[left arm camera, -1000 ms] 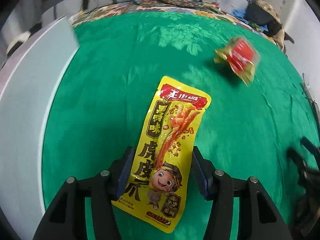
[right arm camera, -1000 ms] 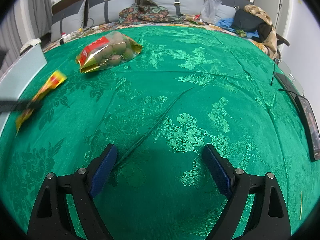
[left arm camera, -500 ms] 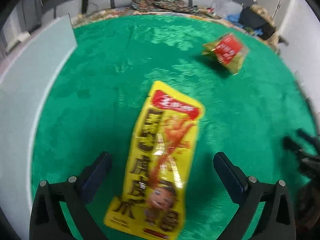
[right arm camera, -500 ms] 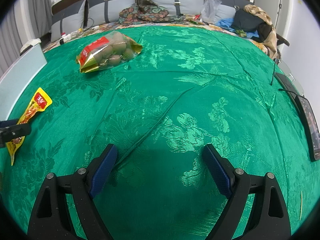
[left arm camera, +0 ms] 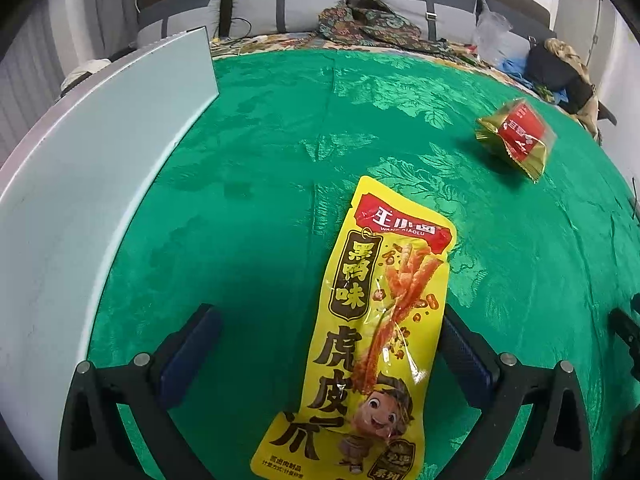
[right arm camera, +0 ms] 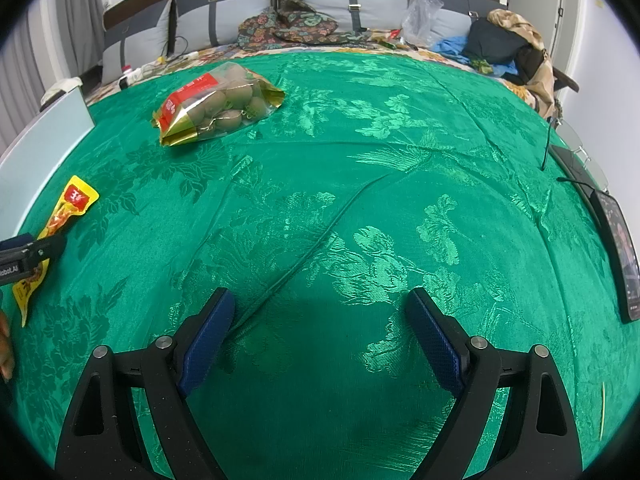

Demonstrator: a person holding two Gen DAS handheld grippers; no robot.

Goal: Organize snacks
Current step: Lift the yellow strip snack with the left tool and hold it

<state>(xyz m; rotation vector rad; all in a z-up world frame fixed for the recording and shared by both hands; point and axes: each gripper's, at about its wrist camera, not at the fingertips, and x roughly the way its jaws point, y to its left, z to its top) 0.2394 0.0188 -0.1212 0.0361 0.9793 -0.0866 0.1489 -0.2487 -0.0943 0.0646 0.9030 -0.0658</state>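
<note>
In the left wrist view, the left gripper [left arm camera: 328,344] stood with its jaws spread wide, and the yellow snack packet [left arm camera: 368,340] lay flat on the green cloth [left arm camera: 260,160] between them, its right edge close to the right pad but not squeezed. A red and gold bag [left arm camera: 518,138] lay at the upper right of that frame, well apart from the packet. A pale board [left arm camera: 100,152] ran along the left edge.

In the right wrist view, the right gripper [right arm camera: 320,336] was also spread wide, with only cloth between its pads. The bag lay at the upper left, the packet at the far left edge. A phone [right arm camera: 618,248] lay at the right edge.
</note>
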